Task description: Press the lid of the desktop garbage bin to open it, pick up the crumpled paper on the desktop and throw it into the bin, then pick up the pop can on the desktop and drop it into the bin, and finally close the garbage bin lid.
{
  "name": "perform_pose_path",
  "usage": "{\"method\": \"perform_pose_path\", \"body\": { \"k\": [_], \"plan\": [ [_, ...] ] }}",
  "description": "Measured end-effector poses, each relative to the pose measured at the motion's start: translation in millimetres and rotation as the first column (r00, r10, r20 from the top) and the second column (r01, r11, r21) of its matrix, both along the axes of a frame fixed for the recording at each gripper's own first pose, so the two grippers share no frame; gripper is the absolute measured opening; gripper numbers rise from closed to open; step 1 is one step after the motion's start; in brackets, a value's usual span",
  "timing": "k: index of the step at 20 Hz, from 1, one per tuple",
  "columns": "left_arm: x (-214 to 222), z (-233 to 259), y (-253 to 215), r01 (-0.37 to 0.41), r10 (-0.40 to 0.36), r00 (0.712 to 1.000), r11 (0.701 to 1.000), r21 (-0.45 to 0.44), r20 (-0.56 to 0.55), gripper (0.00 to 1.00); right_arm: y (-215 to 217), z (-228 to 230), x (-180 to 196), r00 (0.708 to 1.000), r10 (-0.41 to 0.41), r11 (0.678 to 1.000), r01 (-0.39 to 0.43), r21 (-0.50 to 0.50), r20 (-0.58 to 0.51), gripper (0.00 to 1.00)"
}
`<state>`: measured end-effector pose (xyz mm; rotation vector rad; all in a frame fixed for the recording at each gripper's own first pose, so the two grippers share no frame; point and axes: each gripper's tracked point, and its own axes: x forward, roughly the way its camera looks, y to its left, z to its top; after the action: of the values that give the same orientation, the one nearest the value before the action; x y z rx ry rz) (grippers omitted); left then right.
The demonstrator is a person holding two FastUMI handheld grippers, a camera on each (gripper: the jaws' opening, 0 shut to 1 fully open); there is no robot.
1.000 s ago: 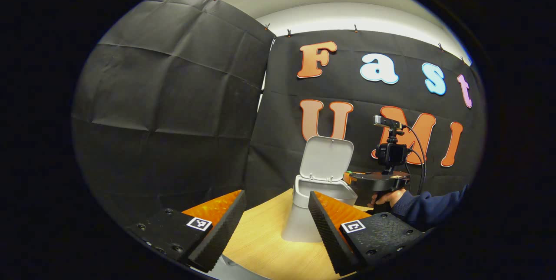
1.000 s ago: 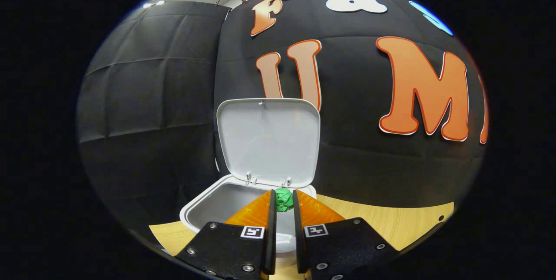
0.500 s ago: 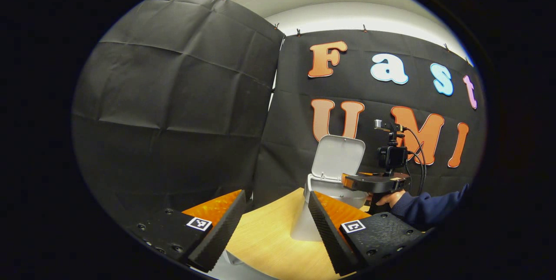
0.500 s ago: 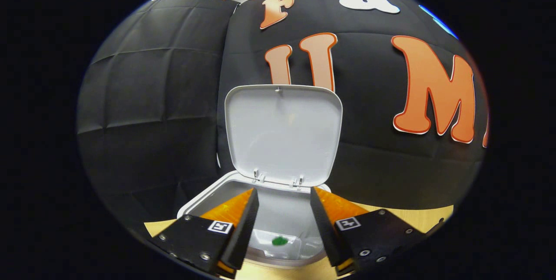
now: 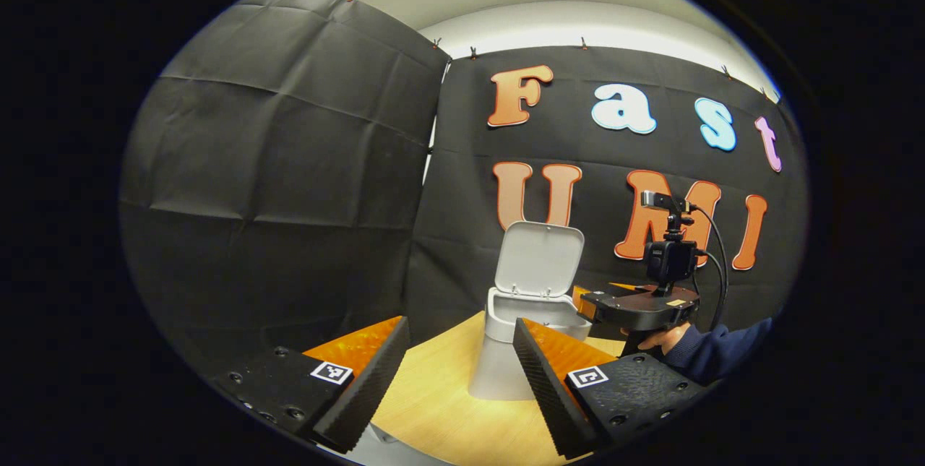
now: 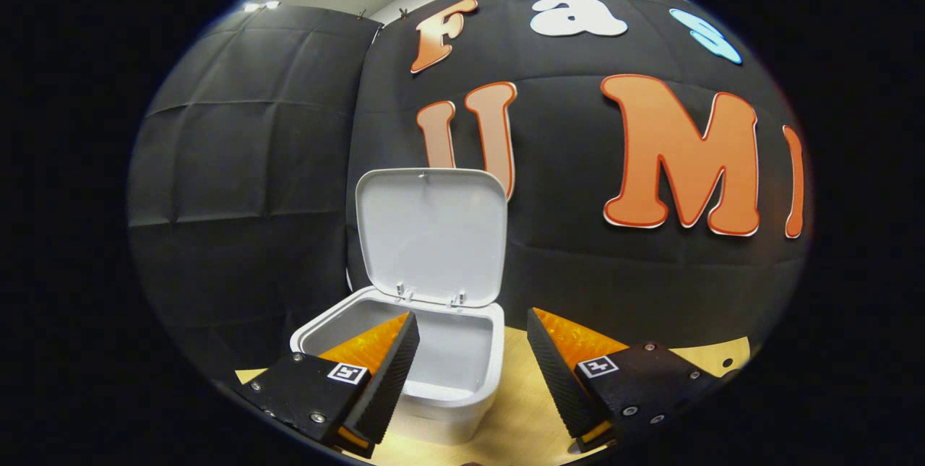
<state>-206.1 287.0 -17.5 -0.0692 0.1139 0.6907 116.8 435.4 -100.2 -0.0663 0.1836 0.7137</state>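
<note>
Now the right gripper (image 6: pixel 470 350) hangs wide apart and empty above the white bin (image 6: pixel 462 379), whose lid (image 6: pixel 430 235) stands upright; the left gripper (image 5: pixel 459 372) gapes wide too.

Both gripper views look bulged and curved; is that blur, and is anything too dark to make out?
Left gripper view: fisheye bending, not blur; the bin stays sharp. Right gripper view: its lid is evenly lit, without glare.
</note>
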Motion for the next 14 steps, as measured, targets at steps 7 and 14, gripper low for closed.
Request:
{"method": "perform_pose_path", "body": {
  "k": [7, 14],
  "plan": [
    [34.4, -8.9, -26.2, 0.092, -0.092, 0.996, 0.996, -0.004, -0.020, 0.92, -82.1, 38.4, -6.0, 0.995, -0.097, 0.992, 0.094, 0.080, 0.033, 0.90],
    [91.9, -19.2, -73.1, 0.258, -0.258, 0.966, 0.966, -0.013, -0.029, 0.89, -188.2, 36.2, -15.6, 0.967, -0.252, 0.966, 0.249, 0.074, 0.035, 0.90]
  ]
}}
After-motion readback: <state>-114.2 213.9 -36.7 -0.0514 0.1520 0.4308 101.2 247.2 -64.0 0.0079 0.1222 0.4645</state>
